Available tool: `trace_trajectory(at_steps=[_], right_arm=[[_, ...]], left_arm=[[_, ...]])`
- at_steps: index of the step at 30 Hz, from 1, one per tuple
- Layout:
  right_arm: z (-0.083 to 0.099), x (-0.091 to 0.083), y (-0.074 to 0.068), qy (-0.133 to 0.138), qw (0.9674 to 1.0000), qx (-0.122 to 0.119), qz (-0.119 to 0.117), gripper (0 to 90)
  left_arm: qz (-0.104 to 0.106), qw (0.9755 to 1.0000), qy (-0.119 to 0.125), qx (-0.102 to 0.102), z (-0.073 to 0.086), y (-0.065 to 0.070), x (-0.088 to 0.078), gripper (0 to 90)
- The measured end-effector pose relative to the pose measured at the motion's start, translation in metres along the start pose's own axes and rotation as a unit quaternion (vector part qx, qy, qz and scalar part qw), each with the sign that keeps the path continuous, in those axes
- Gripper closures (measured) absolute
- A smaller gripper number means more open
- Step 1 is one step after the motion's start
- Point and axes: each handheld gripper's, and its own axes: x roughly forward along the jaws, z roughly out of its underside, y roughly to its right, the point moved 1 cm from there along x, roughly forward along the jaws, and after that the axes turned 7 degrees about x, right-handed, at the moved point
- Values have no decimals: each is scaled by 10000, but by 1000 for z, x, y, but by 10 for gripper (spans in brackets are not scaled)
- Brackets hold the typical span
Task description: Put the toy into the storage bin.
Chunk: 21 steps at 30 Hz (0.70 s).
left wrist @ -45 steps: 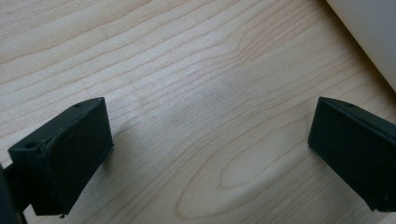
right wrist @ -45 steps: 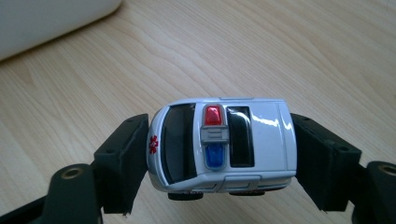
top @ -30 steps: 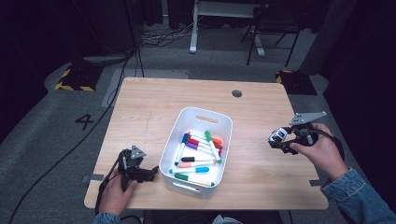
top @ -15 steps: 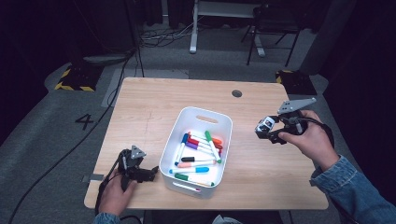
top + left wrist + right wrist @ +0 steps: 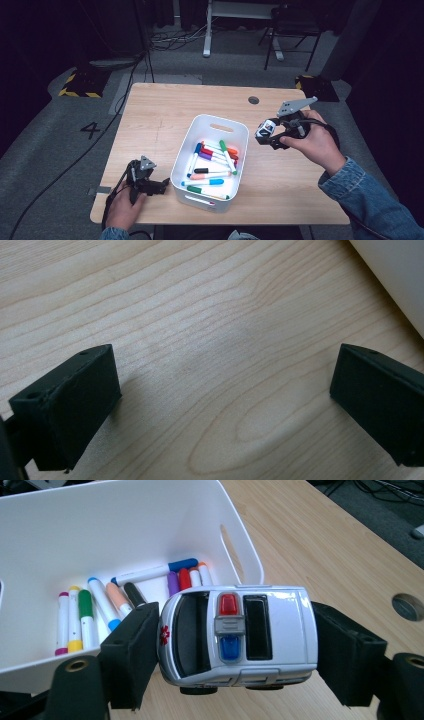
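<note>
sideways toy ambulance (image 5: pixel 240 635), long axis spanning right gripper (image 5: pixel 235 650) fingers (image 5: pixel 130 655)

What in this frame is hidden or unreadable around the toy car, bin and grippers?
- Toy car: sides covered by the right gripper's jaws; underside unseen.
- White bin: its near inner wall, high view, hidden by its rim.
- Left gripper: jaws too small in the high view.
- Marker labels: too small.

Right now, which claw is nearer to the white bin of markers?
Left. The left claw rests open on the table right beside the white bin, near its front corner. The right claw, gripping the toy ambulance, hangs off its far right side.
</note>
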Motion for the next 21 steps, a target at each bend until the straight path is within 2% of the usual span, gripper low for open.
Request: trace_trajectory(at_steps=[7, 13, 21], right_arm=[[-15, 19, -13, -12, 9997, -173, -178, 257], [-24, 38, -23, -71, 9992, -220, -331, 256], [-25, 63, -33, -207, 9982, -301, -470, 256]], left_arm=[[0, 10000, -2, 1, 0, 0, 0, 0], [-13, 10000, 4, 6, 0, 0, 0, 0], [-16, 10000, 4, 9, 0, 0, 0, 0]])
